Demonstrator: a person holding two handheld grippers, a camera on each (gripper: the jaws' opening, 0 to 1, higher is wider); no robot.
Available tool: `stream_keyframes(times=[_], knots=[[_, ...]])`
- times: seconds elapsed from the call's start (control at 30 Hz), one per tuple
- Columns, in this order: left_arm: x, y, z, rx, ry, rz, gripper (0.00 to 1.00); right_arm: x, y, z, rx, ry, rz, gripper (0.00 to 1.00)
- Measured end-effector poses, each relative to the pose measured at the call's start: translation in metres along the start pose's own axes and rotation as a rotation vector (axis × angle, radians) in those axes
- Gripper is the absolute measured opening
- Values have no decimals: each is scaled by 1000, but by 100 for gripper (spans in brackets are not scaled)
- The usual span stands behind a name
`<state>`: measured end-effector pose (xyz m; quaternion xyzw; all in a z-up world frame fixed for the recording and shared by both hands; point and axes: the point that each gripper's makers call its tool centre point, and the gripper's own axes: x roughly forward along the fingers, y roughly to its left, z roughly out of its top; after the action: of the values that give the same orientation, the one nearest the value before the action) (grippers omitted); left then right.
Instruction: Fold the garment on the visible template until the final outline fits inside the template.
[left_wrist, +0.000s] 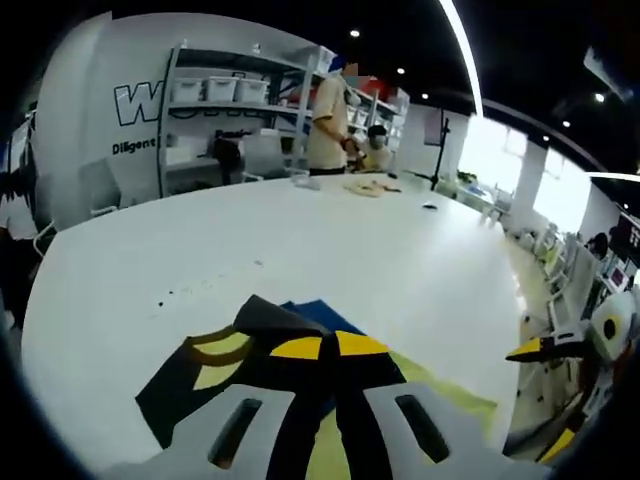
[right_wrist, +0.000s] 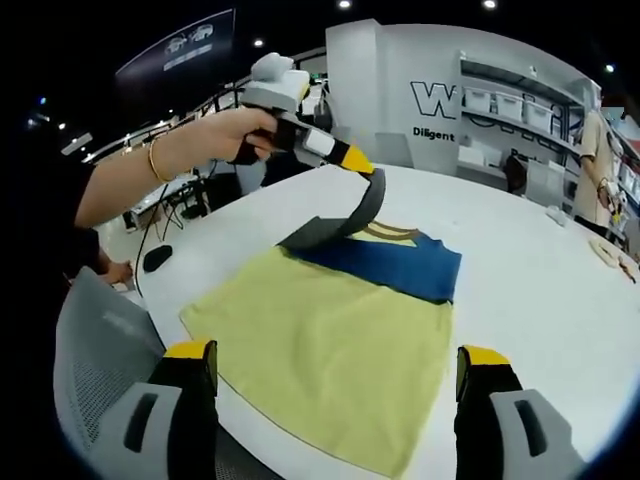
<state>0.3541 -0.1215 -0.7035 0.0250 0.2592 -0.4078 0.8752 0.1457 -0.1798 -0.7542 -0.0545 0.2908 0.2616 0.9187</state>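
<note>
A yellow template cloth (right_wrist: 330, 350) lies flat on the white table (right_wrist: 540, 300). On its far part rests the garment (right_wrist: 385, 262), blue with dark grey and yellow-striped sections. My left gripper (right_wrist: 362, 165), held in a hand, is shut on a dark grey flap (right_wrist: 345, 222) of the garment and holds it up off the cloth. In the left gripper view, the left gripper (left_wrist: 322, 348) pinches dark fabric (left_wrist: 270, 320) between its yellow tips. My right gripper (right_wrist: 336, 352) stands wide open above the template's near edge, holding nothing. The right gripper (left_wrist: 535, 350) also shows at the right edge.
A grey mesh chair (right_wrist: 100, 370) stands at the table's near left edge. Small items (left_wrist: 368, 186) lie at the table's far end, where people (left_wrist: 328, 125) stand by shelves with bins (left_wrist: 220, 90). A bare stretch of table (left_wrist: 300, 240) runs beyond the garment.
</note>
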Motion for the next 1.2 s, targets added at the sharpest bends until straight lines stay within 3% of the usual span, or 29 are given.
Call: stream_keyframes(times=[0.23, 0.4, 0.73, 1.2], knots=[[10, -18, -3, 25, 3, -45, 3, 0, 0, -4, 1, 10, -1, 99], [16, -20, -1, 26, -7, -45, 3, 0, -1, -4, 2, 10, -2, 99], [43, -24, -47, 21, 88, -43, 3, -1, -4, -6, 13, 7, -5, 99], [68, -39, -79, 56, 168, -79, 3, 0, -7, -9, 20, 14, -9, 99]])
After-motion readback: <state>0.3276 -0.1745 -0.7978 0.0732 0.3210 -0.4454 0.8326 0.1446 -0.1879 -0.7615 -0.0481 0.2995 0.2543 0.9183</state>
